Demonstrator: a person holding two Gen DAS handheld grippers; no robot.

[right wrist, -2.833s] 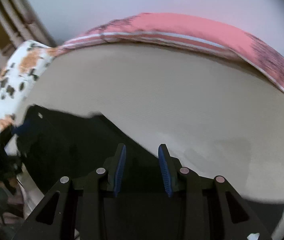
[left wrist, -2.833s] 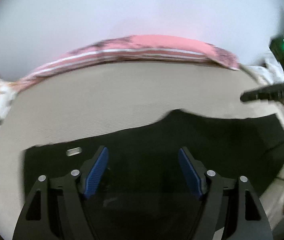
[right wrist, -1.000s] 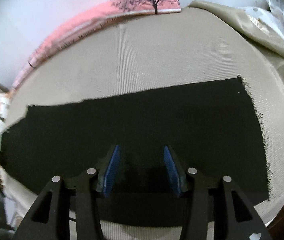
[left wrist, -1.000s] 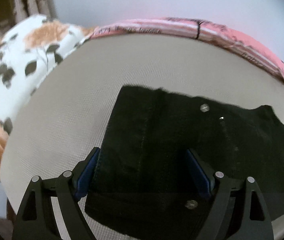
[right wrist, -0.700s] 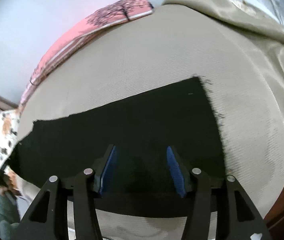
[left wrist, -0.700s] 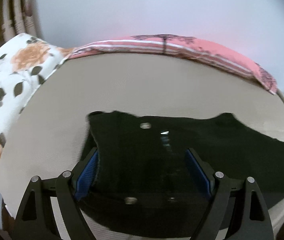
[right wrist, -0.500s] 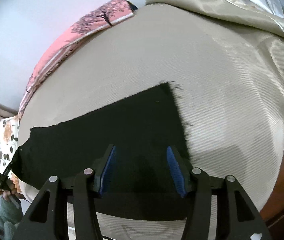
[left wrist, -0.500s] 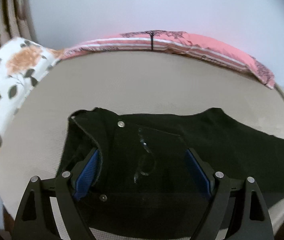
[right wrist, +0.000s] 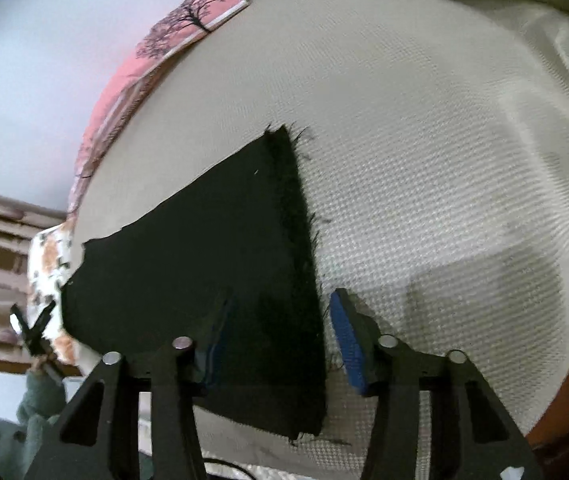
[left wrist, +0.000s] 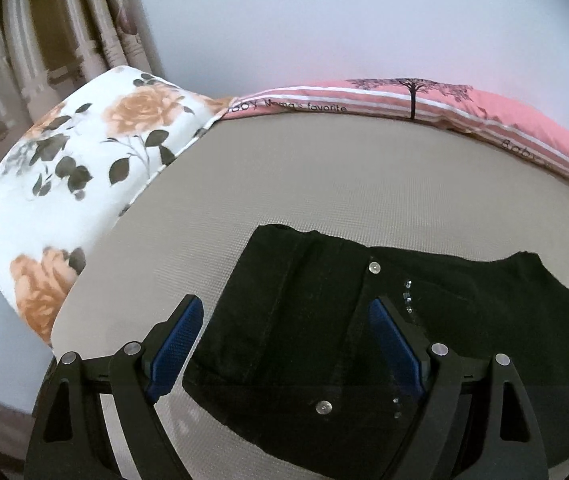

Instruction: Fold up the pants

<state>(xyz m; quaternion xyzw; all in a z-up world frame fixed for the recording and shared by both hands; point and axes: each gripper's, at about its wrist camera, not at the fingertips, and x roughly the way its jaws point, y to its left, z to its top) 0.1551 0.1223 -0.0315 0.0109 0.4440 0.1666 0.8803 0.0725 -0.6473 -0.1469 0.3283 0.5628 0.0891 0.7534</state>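
Observation:
Black pants lie flat on the beige bed cover, waist end to the left with metal buttons showing. My left gripper hangs wide open over the waistband with nothing between its pads; its left pad is over bare cover. In the right wrist view the frayed leg hem runs down between the fingers. My right gripper straddles that hem and its jaws are closing. The right pad stands on the cover side, apart from the cloth.
A floral pillow sits at the bed's left end and a pink striped cushion runs along the wall. Shiny beige fabric is bunched at the right end. A green sleeve shows beyond the pants.
My right gripper has travelled along the leg to the frayed hem and rolled, and its fingers stand narrower. The left gripper has lifted and turned left, still open.

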